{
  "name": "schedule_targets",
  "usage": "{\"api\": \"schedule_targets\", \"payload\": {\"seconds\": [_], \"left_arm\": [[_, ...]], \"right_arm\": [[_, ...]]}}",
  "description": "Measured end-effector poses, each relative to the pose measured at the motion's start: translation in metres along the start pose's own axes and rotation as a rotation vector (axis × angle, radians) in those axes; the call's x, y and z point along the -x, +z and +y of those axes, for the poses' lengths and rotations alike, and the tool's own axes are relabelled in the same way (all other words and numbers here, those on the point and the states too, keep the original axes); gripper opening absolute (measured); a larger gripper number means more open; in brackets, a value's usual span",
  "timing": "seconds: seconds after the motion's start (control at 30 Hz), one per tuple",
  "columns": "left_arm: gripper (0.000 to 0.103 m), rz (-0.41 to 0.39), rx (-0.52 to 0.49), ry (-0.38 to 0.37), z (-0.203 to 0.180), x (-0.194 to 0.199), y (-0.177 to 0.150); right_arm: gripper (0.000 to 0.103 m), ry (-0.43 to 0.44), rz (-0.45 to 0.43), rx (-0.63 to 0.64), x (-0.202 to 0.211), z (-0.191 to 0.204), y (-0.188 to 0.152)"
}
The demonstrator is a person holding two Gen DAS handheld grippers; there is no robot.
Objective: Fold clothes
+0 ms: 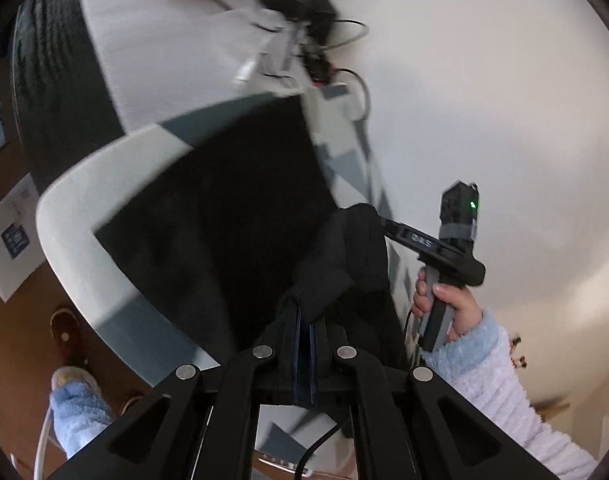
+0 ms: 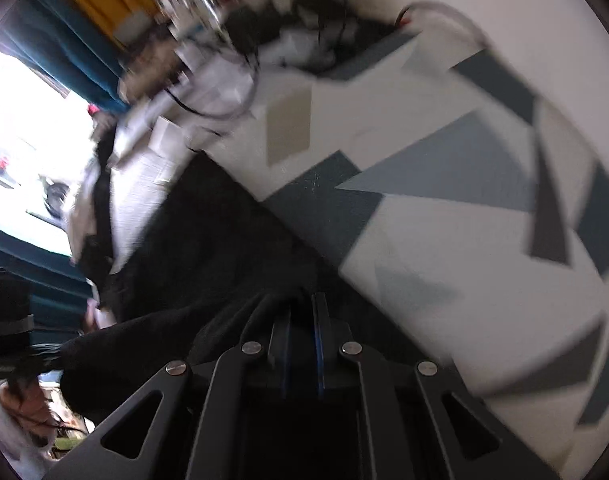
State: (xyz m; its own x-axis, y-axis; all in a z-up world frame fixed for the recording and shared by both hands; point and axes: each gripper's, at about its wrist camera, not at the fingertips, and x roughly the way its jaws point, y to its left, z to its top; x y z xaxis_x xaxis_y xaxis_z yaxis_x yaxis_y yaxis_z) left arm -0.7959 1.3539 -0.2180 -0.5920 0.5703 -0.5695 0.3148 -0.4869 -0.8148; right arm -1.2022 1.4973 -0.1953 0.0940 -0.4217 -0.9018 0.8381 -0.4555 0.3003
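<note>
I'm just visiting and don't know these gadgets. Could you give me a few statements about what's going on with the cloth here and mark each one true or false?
1. The left tool is shut on the black garment. True.
2. The garment is bright red. False: it is black.
3. The surface under the garment is a cover with grey and white patches. True.
4. The right tool hangs empty, well clear of the cloth. False: black cloth is bunched at its fingers.
5. The hand holding the right tool wears a fluffy pale blue sleeve. True.
</note>
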Motion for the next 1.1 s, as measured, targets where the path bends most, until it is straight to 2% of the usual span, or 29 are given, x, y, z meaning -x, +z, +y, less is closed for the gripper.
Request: {"api": "schedule_targets", "payload": {"seconds": [0.07, 0.13, 0.17, 0.2, 0.23, 0.27, 0.3, 0.37, 0.43, 0.5, 0.57, 0.67, 0.87, 0.97, 1.03, 1.1], "left_arm": [[0.002, 0.022, 0.019, 0.016, 0.011, -0.003, 0.010], [0.002, 0.042, 0.029, 0.035, 0.019, -0.005, 0.019], [0.002, 0.048, 0.035, 0.039, 0.023, -0.003, 0.022], [0.002, 0.054, 0.039, 0.043, 0.026, -0.002, 0.024], [0.002, 0.059, 0.043, 0.047, 0.029, -0.001, 0.026], [0.003, 0.065, 0.047, 0.050, 0.030, -0.001, 0.029], [0.003, 0.070, 0.047, 0.055, 0.031, -0.002, 0.031], [0.003, 0.075, 0.046, 0.073, 0.032, -0.002, 0.034], [0.003, 0.082, 0.057, 0.084, 0.036, -0.001, 0.036], [0.003, 0.089, 0.073, 0.087, 0.039, -0.003, 0.038], [0.003, 0.096, 0.085, 0.090, 0.042, -0.005, 0.039], [0.003, 0.097, 0.087, 0.104, 0.041, -0.005, 0.037], [0.003, 0.081, 0.075, 0.125, 0.041, -0.006, 0.037], [0.003, 0.072, 0.058, 0.149, 0.040, -0.003, 0.034], [0.003, 0.066, 0.048, 0.173, 0.040, -0.004, 0.032], [0.006, 0.063, 0.050, 0.186, 0.042, -0.007, 0.032]], "right_arm": [[0.013, -0.015, 0.065, 0.018, -0.034, 0.003, 0.018], [0.022, -0.022, 0.105, 0.052, -0.043, 0.003, 0.025], [0.036, -0.027, 0.106, 0.071, -0.041, 0.002, 0.028], [0.056, -0.048, 0.096, 0.092, -0.036, 0.002, 0.030], [0.066, -0.064, 0.082, 0.106, -0.029, 0.000, 0.032], [0.082, -0.060, 0.063, 0.105, -0.019, -0.004, 0.033], [0.090, -0.056, 0.045, 0.103, -0.009, -0.008, 0.035], [0.093, -0.057, 0.001, 0.128, 0.015, -0.008, 0.035], [0.101, -0.058, -0.027, 0.171, 0.035, 0.000, 0.035], [0.103, -0.067, -0.046, 0.203, 0.050, 0.007, 0.035], [0.103, -0.067, -0.058, 0.180, 0.060, 0.006, 0.040], [0.103, 0.025, -0.014, 0.188, 0.055, 0.019, 0.040], [0.102, 0.048, 0.107, 0.465, 0.027, 0.088, 0.001], [0.094, -0.129, 0.111, 0.556, 0.008, 0.098, -0.012], [0.083, -0.174, 0.137, 0.549, -0.002, 0.094, -0.014], [0.064, -0.209, 0.144, 0.513, -0.009, 0.086, -0.012]]}}
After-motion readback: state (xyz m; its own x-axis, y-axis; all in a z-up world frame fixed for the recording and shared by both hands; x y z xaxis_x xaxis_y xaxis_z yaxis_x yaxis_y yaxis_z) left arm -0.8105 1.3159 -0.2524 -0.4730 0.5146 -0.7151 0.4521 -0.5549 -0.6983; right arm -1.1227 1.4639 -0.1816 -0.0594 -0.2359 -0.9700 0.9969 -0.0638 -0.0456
